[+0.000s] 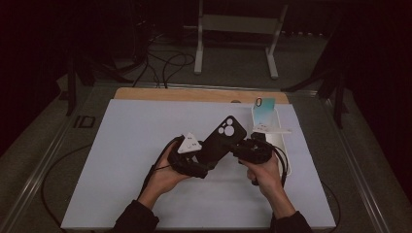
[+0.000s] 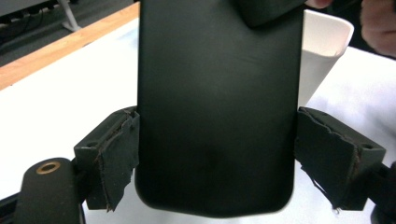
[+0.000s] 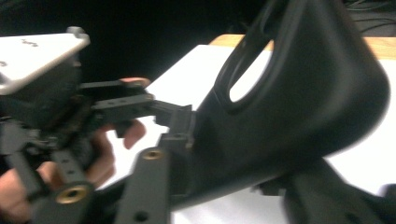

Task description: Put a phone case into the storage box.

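A black phone case with round camera cut-outs is held tilted above the white mat, its camera end pointing away to the right. My left gripper is shut on the case's lower end; in the left gripper view the case sits squeezed between both pads. My right gripper meets the case from the right side. The right gripper view is blurred, with the case pressed between that gripper's jaws near the camera opening. The left gripper's grey plate shows there at the left.
A long white tray lies on the mat just right of my hands, with a teal card at its far end. The tray's rim stands behind the case. The white mat covers a wooden table; a stand and cables lie beyond.
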`<state>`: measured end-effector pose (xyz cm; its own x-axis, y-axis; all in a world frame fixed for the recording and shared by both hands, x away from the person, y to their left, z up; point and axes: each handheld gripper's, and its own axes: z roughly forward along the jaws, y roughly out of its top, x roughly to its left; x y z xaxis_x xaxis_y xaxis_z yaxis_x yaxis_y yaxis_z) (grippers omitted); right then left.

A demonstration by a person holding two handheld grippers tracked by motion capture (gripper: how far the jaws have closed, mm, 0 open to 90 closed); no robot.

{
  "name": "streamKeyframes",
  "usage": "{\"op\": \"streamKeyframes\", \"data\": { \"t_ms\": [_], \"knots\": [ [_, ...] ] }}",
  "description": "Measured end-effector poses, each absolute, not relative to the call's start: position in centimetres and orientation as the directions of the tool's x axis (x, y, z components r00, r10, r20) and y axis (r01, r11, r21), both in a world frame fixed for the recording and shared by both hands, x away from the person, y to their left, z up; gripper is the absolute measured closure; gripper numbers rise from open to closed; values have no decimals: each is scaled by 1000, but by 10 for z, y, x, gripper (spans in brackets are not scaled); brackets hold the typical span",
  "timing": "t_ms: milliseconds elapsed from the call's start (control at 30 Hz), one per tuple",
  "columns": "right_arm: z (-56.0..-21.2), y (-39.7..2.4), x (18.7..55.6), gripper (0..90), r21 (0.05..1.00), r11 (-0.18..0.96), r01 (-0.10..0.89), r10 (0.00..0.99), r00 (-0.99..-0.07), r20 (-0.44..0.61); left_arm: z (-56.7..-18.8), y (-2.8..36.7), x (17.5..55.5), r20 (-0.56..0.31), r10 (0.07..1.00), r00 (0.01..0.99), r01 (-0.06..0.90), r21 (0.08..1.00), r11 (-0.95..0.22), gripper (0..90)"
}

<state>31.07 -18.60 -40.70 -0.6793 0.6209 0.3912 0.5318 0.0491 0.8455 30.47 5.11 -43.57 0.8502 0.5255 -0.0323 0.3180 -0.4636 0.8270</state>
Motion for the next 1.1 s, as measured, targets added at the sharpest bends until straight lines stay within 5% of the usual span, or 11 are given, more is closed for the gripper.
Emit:
{"op": "streamKeyframes", "data": {
  "t_ms": [33, 100, 133, 500, 800, 1100],
  "knots": [
    [-404, -184, 309, 844, 852, 65, 520, 621, -690, 373, -438, 54, 305, -13, 559, 829, 315, 837, -447, 504],
    [-402, -182, 307, 856, 859, 98, 503, 643, -691, 331, -439, 57, 308, -49, 557, 829, 334, 841, -424, 278],
    [-402, -182, 307, 856, 859, 98, 503, 643, -691, 331, -439, 57, 308, -49, 557, 829, 334, 841, -424, 246],
    [-401, -186, 307, 860, 871, 125, 475, 656, -698, 286, -438, 69, 312, -97, 553, 828, 365, 841, -400, 218],
    [-393, -190, 298, 859, 924, 113, 366, 574, -783, 240, -440, 67, 312, -161, 479, 863, 373, 843, -387, 185],
    [-391, -190, 296, 859, 933, 87, 348, 489, -831, 264, -441, 65, 311, -200, 380, 903, 349, 858, -376, 293]
  ]
}}
